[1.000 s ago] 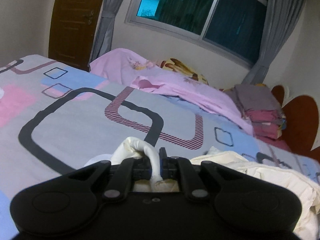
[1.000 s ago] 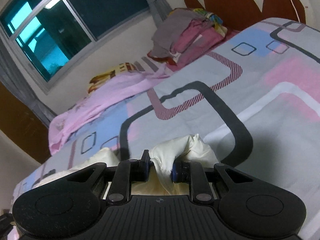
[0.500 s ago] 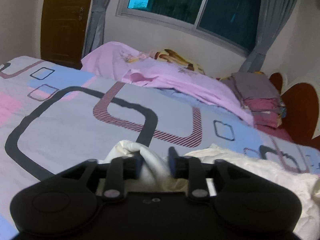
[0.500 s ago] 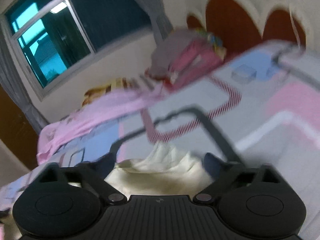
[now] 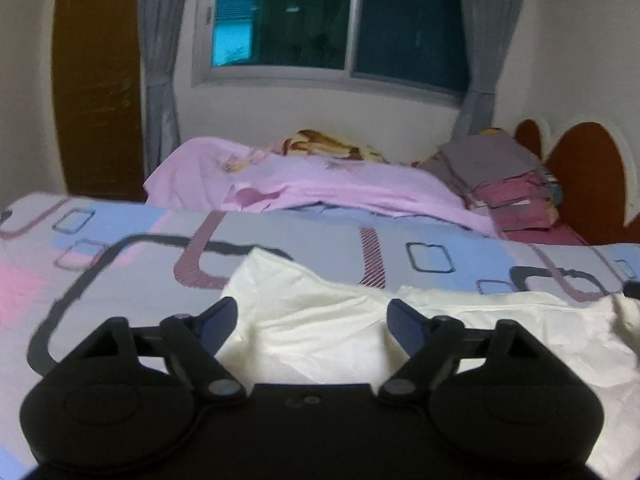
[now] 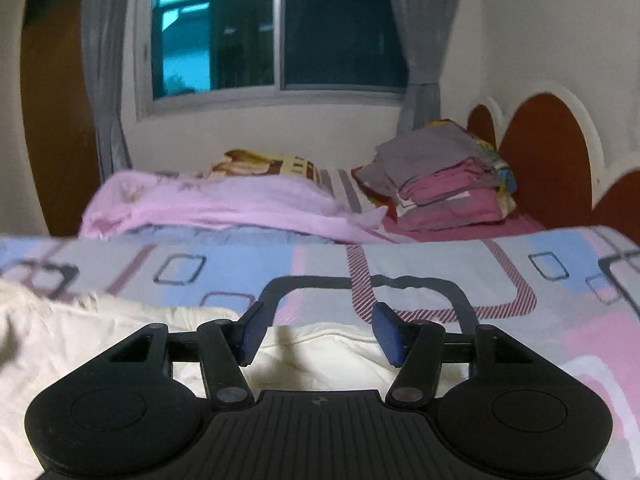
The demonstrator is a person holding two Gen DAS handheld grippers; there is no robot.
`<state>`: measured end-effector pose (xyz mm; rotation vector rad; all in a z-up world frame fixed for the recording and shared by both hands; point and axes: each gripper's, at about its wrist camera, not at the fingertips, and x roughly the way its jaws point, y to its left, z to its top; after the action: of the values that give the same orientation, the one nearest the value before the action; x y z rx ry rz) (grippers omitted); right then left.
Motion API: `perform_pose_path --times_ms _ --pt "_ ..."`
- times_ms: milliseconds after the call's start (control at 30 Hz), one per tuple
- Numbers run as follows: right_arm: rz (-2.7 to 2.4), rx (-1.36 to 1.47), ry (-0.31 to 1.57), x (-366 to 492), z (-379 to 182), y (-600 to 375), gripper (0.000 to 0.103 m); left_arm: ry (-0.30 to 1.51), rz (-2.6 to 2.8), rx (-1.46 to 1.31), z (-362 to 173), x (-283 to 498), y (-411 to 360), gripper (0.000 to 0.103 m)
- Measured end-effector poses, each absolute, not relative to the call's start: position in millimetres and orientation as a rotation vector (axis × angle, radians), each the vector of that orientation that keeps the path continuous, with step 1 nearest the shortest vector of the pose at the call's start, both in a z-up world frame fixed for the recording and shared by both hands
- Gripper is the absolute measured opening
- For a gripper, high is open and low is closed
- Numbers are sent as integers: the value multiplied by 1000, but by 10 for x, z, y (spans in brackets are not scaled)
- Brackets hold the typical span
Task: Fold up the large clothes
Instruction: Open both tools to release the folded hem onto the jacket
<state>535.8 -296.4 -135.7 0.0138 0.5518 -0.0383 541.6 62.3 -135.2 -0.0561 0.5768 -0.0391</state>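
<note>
A cream-white garment (image 5: 316,320) lies rumpled on the patterned bedspread (image 5: 120,264). My left gripper (image 5: 312,314) is open and empty just above the garment's near left part, blue pads spread wide. In the right wrist view the same garment (image 6: 120,340) spreads to the left and under the tool. My right gripper (image 6: 318,330) is open and empty above the garment's right edge.
A pink sheet (image 5: 320,188) is heaped along the bed's far side with a brown-yellow blanket (image 6: 260,166) behind it. A stack of folded grey and maroon clothes (image 6: 444,184) sits by the red headboard (image 6: 548,152). A window (image 6: 272,28) and grey curtains are beyond.
Both grippers were shut on bunched folds of the cream garment one second ago. Both have opened, let the cloth drop flat on the bed, and drawn back level.
</note>
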Motion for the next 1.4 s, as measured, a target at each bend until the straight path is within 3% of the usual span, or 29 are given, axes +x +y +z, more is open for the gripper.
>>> perform_pose_path --times_ms 300,667,900,1133,1400 --pt "-117 -27 642 5539 -1995 -3058 59 683 180 -140 -1992 5689 943 80" --pt "-143 26 668 5623 -2272 -3139 59 679 200 -188 -2230 5720 1028 87" --pt "-117 62 626 5450 -1976 -3152 59 667 176 -145 -2035 5607 975 85" --pt "-57 81 501 5017 -1410 -2904 59 555 32 -137 -1497 5215 759 88" --pt "-26 57 497 4729 -1511 -2356 59 542 -123 -12 -1579 4911 49 89"
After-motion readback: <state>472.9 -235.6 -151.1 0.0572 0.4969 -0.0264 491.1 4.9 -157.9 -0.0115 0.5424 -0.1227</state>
